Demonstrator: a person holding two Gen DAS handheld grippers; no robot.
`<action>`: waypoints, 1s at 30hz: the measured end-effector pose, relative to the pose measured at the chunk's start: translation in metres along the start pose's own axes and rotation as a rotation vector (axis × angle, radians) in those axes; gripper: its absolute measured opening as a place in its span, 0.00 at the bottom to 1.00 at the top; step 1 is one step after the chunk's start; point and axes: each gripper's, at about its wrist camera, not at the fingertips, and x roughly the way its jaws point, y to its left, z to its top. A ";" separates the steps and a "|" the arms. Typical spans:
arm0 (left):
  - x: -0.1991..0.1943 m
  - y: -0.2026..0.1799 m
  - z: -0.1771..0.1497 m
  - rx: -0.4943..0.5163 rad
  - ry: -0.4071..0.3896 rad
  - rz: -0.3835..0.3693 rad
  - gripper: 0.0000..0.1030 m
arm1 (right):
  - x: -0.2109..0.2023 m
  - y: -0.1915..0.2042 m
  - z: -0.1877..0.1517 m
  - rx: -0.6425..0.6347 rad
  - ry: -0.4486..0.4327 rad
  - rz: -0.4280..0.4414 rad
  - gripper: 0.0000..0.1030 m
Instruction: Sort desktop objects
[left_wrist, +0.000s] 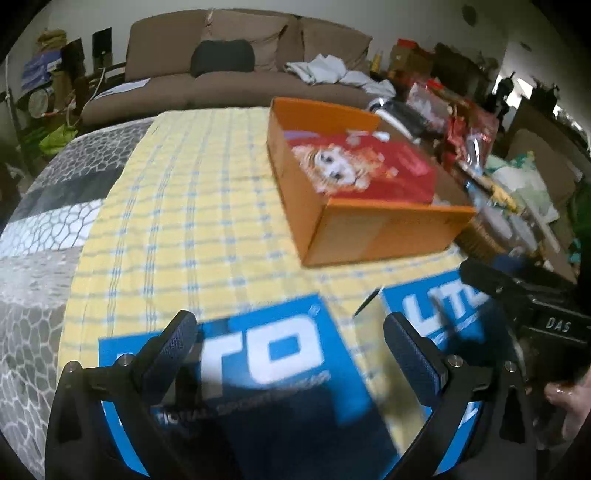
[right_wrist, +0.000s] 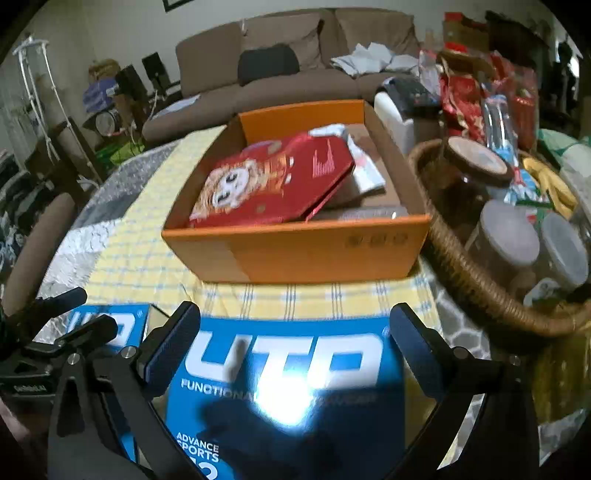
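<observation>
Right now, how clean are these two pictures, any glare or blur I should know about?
Right wrist view: a white glare patch washes out the lettering on the blue box. Left wrist view: motion blur smears the other blue box and the orange tray. Both views: fisheye bending, dark corners.

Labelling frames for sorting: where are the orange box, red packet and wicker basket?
orange box (right_wrist: 314, 251): right wrist view, front wall.
red packet (right_wrist: 280, 181): right wrist view, printed face.
wicker basket (right_wrist: 476, 284): right wrist view, woven rim.
</observation>
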 end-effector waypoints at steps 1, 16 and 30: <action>0.002 0.001 -0.004 0.000 0.005 0.009 1.00 | 0.001 0.001 -0.002 -0.002 0.001 -0.008 1.00; 0.025 0.014 0.004 -0.017 0.043 0.135 1.00 | 0.022 0.002 -0.020 -0.012 0.056 -0.118 1.00; 0.030 0.006 0.005 -0.019 0.039 0.194 1.00 | 0.028 0.005 -0.018 -0.009 0.062 -0.142 1.00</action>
